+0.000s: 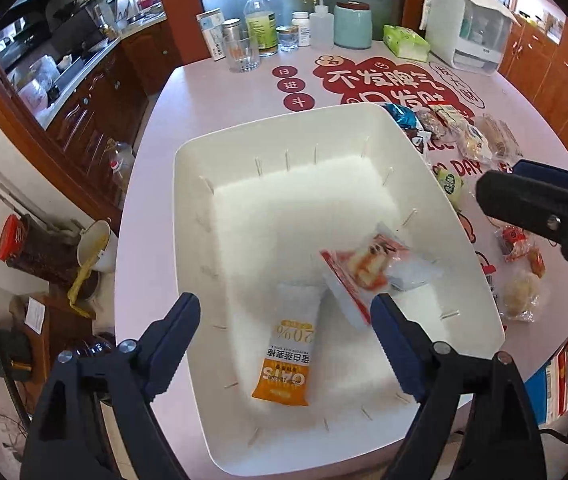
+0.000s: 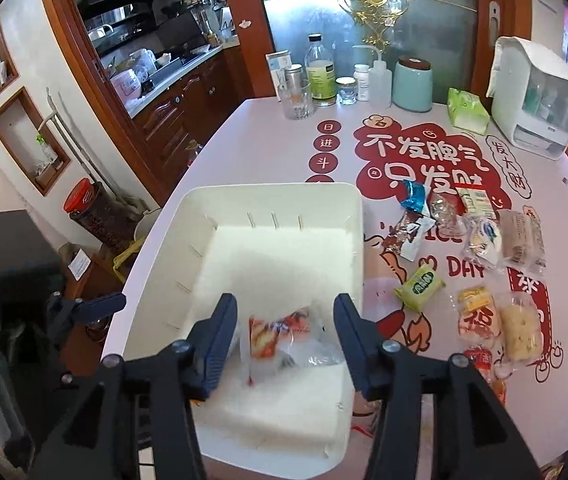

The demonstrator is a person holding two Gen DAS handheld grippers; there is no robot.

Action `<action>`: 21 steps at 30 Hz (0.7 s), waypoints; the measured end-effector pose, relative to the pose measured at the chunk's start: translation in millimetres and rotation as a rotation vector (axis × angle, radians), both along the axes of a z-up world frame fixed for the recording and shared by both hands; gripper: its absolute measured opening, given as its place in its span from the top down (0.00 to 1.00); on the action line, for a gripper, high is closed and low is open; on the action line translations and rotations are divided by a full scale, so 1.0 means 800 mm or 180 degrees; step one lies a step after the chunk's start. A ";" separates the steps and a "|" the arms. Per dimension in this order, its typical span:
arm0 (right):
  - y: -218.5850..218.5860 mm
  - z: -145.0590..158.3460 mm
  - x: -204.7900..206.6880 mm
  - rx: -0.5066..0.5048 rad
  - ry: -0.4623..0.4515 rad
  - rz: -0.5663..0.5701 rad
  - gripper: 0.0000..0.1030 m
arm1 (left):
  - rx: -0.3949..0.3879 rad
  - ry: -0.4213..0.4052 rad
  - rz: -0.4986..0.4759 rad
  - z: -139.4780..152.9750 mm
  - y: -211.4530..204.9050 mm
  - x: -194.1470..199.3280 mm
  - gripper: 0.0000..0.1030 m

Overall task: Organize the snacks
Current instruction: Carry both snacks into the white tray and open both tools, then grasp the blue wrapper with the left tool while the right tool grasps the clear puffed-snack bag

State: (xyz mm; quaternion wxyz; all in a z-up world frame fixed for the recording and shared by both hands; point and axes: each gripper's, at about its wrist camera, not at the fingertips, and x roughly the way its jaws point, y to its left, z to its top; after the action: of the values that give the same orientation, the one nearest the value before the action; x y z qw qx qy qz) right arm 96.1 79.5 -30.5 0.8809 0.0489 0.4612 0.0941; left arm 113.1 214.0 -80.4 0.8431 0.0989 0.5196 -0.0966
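A white bin [image 1: 188, 152] [image 2: 204, 196] stands on the pink table. In it lie an orange and white oat bar [image 1: 289, 354] and a clear red-printed snack pack [image 1: 367, 268] [image 2: 284, 338]. My left gripper [image 1: 284, 312] is open and empty above the bin's near end. My right gripper [image 2: 285, 314] is open above the bin, with the red-printed pack blurred just beneath its fingers and apart from them. The right gripper also shows in the left wrist view [image 1: 523, 196] at the bin's right side. Several loose snacks [image 2: 479, 232] lie on the table to the right of the bin.
A green snack pack [image 2: 419, 286] lies close to the bin's right wall. Bottles, jars and a glass [image 2: 297, 100] line the table's far edge, with a teal canister [image 2: 411, 84], a tissue pack [image 2: 467, 110] and a white dispenser [image 2: 535, 104]. Kitchen cabinets stand to the left.
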 end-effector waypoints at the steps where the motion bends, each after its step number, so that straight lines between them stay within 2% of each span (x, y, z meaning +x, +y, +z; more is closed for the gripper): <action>1: -0.003 0.002 -0.003 0.0020 -0.0001 -0.0015 0.50 | 0.0006 -0.0011 -0.0023 0.001 -0.003 -0.002 0.16; 16: -0.054 0.007 -0.058 0.0044 -0.0037 -0.0302 0.49 | 0.0062 -0.0078 -0.0229 0.022 -0.039 -0.031 0.16; 21: -0.077 0.004 -0.074 0.0003 0.0007 -0.0401 0.49 | 0.0033 -0.0051 -0.0321 0.027 -0.068 -0.037 0.16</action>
State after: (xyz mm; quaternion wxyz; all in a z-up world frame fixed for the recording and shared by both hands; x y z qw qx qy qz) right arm 37.1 18.3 -27.2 0.8846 0.0783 0.4581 0.0387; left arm 83.3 159.7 -58.9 0.8408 0.1300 0.5077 -0.1354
